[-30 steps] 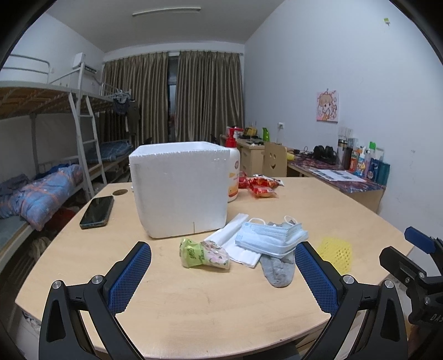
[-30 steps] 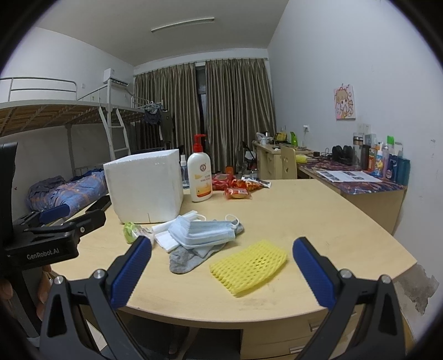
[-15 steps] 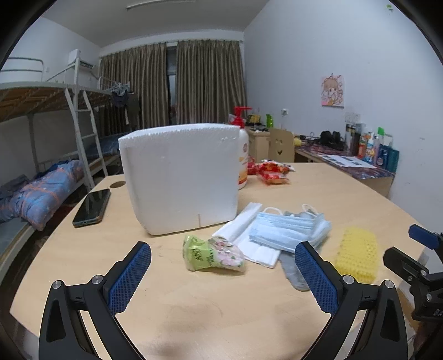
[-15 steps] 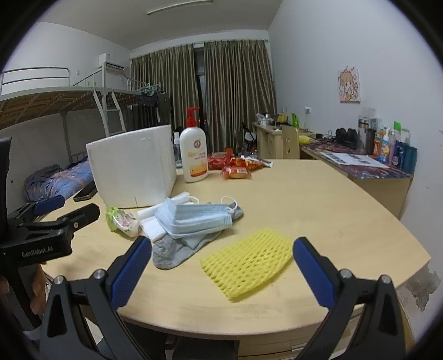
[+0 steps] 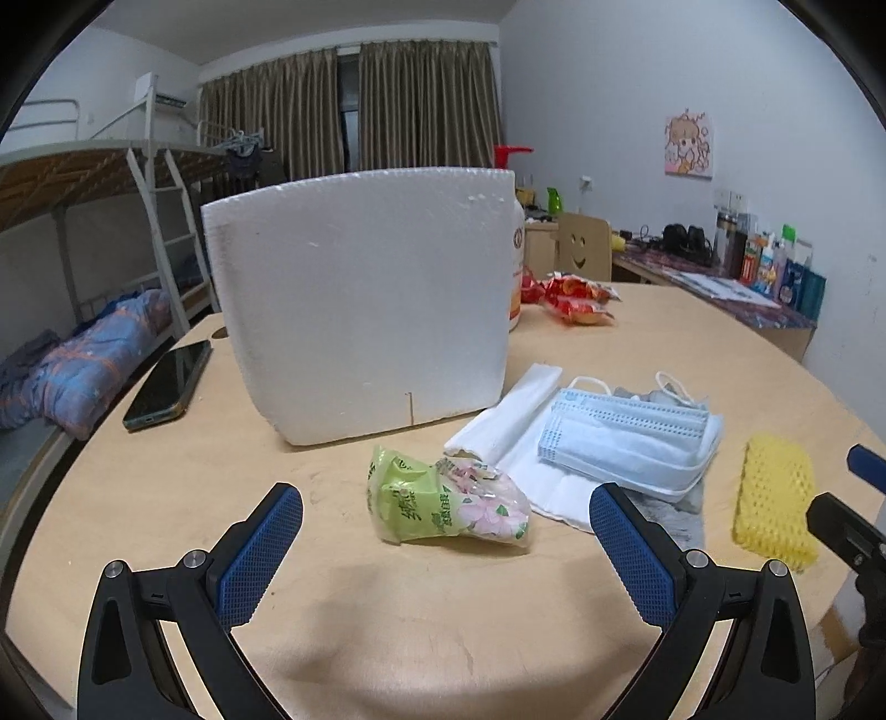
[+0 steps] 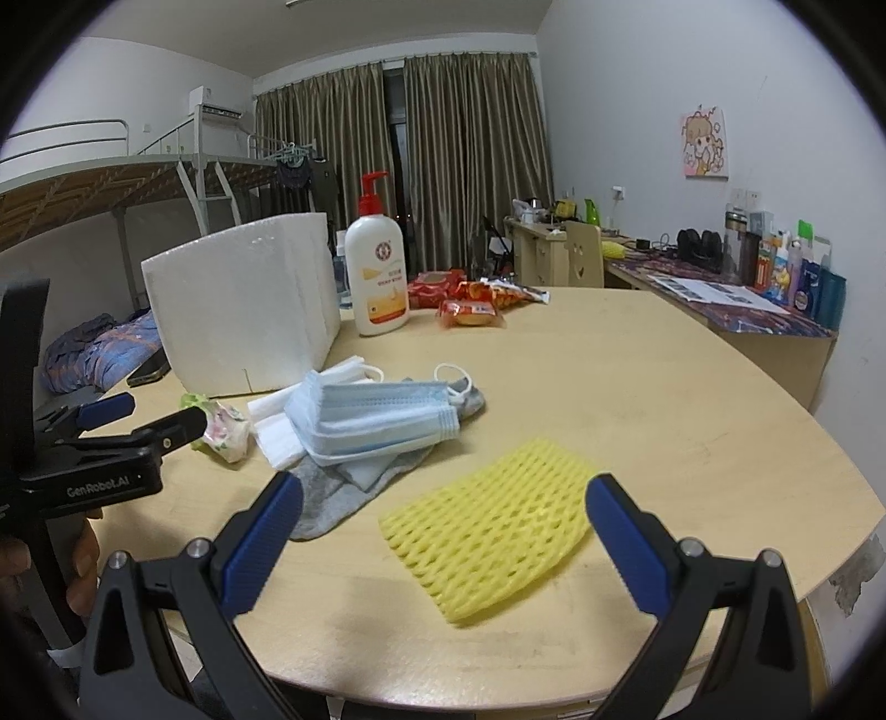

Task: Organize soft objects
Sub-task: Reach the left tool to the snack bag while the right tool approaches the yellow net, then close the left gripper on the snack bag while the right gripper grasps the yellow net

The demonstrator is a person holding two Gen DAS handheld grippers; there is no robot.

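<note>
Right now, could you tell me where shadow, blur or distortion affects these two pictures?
Left wrist view: fisheye bends the white foam box; a soft shadow lies on the wooden table between the fingers. Right wrist view: the yellow foam net is slightly blurred at its near edge; corners vignette black.

Dim indoor light from a ceiling lamp [image 6: 306, 2], cool grey cast, soft shadow under the left tool [image 5: 446, 545] on the worktop [image 5: 166, 498], strong fisheye bending, black vignette at corners, mild grain, far wall slightly soft
</note>
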